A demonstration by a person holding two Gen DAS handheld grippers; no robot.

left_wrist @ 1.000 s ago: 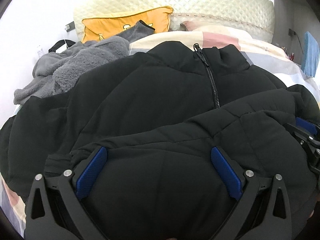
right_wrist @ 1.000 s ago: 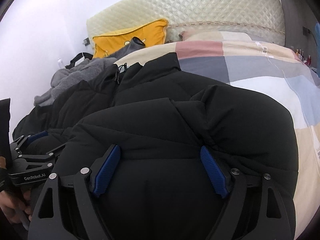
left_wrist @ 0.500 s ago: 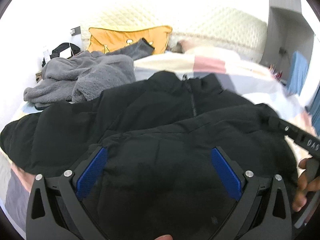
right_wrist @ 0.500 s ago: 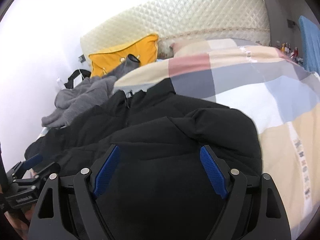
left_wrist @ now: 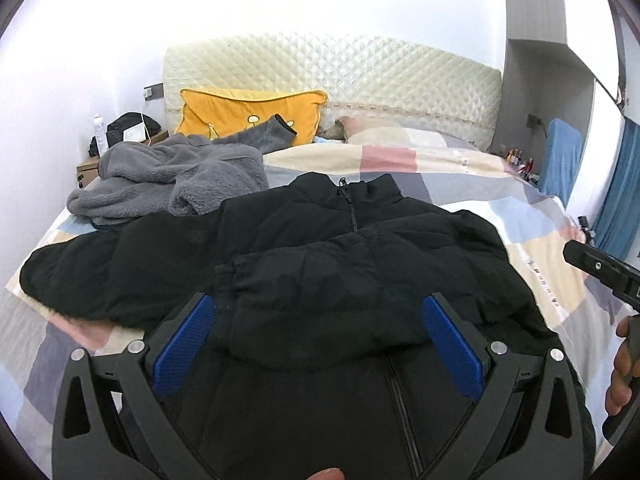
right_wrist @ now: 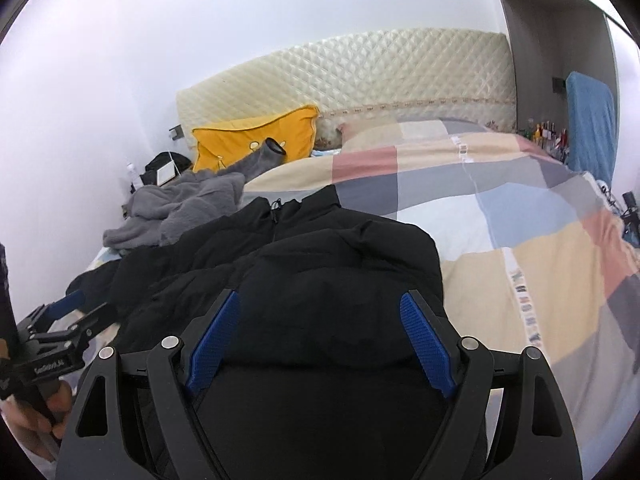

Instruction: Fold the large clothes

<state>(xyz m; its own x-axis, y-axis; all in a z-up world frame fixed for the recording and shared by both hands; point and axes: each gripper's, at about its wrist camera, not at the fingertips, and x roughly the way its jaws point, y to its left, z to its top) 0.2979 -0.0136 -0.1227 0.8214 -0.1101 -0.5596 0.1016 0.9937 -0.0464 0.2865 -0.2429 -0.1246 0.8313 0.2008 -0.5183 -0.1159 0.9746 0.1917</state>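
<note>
A black puffer jacket [left_wrist: 320,248] lies front up on the checked bed, zipped, collar toward the headboard. One sleeve is folded across its chest [left_wrist: 360,280]; the other sleeve stretches out to the left [left_wrist: 80,280]. My left gripper [left_wrist: 316,332] is open above the jacket's lower half, holding nothing. My right gripper [right_wrist: 320,336] is open above the jacket [right_wrist: 340,264] near its right side, holding nothing. The left gripper also shows at the left edge of the right wrist view [right_wrist: 60,328], and the right gripper's body shows at the right edge of the left wrist view [left_wrist: 600,272].
A grey fleece garment [left_wrist: 172,176] lies crumpled at the far left of the bed, beside a yellow pillow [left_wrist: 248,112]. The checked duvet [right_wrist: 520,216] covers the bed to the right. A quilted headboard [left_wrist: 340,76] stands behind; a nightstand [left_wrist: 92,164] at far left.
Both grippers have pulled back and up from the jacket, which now looks smaller and lies fully on the bed. The sleeve stays folded across the chest.
</note>
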